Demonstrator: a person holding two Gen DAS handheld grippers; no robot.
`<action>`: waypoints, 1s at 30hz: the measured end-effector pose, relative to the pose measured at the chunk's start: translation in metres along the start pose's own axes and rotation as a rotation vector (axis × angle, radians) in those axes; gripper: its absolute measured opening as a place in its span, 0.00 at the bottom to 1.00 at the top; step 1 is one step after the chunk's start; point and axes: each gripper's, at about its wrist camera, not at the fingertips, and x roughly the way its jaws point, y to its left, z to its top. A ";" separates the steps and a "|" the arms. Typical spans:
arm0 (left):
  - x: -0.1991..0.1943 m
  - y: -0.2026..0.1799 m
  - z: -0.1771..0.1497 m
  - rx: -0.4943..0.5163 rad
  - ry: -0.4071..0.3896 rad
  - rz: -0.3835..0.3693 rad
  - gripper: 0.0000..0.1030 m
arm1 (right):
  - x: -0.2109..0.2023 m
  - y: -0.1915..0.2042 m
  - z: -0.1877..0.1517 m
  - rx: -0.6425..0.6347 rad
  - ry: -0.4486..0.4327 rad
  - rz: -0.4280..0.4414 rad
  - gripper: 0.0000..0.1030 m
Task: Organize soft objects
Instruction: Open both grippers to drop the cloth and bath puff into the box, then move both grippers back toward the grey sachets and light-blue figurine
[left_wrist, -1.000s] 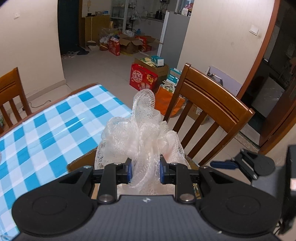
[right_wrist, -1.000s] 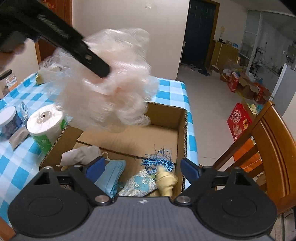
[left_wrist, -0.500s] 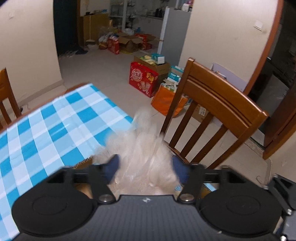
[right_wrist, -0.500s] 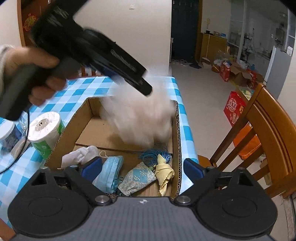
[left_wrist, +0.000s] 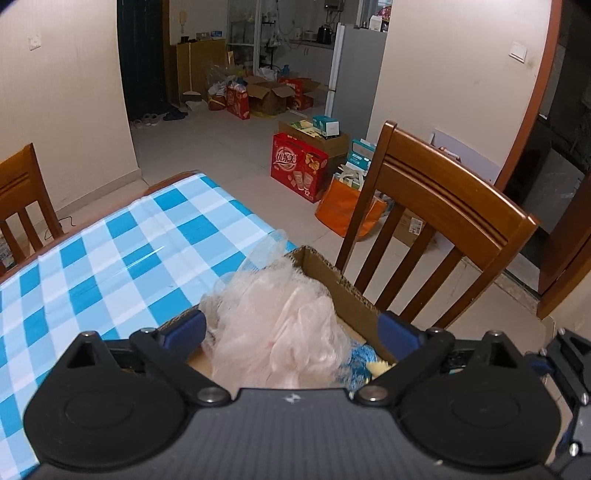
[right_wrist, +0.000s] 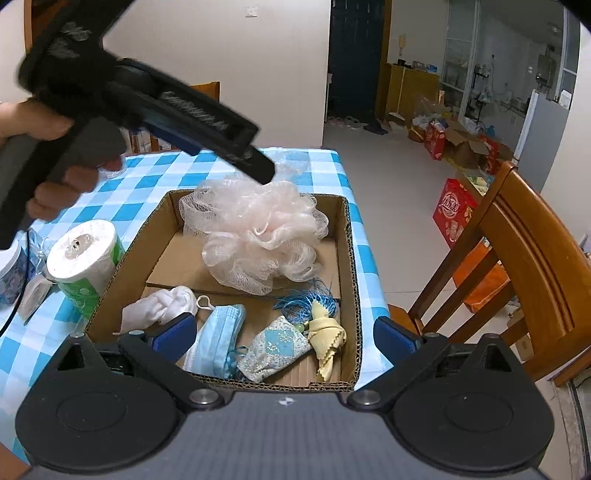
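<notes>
A pale pink mesh bath pouf (right_wrist: 258, 236) lies in the far half of an open cardboard box (right_wrist: 349, 258) on the checked table. My left gripper (left_wrist: 291, 328) hangs just above the pouf (left_wrist: 273, 317), its jaws opening wide and its pads clear of the mesh. In the right wrist view the left gripper (right_wrist: 255, 166) reaches in from the upper left, held by a hand (right_wrist: 55, 184). My right gripper (right_wrist: 284, 332) hovers at the box's near end, jaws opening and gripping nothing. Below it lie a white cloth (right_wrist: 162, 306), a blue face mask (right_wrist: 218, 339), a patterned pouch (right_wrist: 273, 347), a yellow cloth (right_wrist: 327, 332) and blue string (right_wrist: 306, 304).
A toilet roll (right_wrist: 83, 258) in green wrap stands left of the box, with a jar (right_wrist: 7, 273) beyond it. A wooden chair (right_wrist: 535, 266) stands close to the table's right edge. Blue checked tablecloth (left_wrist: 110, 266) stretches left of the box. Boxes and bags crowd the floor behind.
The left gripper came down over the box, spread its jaws and let go of the pouf, which now rests inside. The right gripper's jaws widened a little.
</notes>
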 end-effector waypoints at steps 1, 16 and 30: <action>-0.004 0.001 -0.003 0.000 0.000 0.001 0.96 | 0.000 0.002 0.000 0.003 0.001 0.000 1.00; -0.072 0.013 -0.075 -0.054 -0.071 0.088 0.97 | -0.014 0.049 -0.009 -0.067 -0.038 -0.019 1.00; -0.130 0.033 -0.160 0.024 -0.064 0.233 0.98 | -0.010 0.103 -0.013 -0.073 -0.010 0.032 1.00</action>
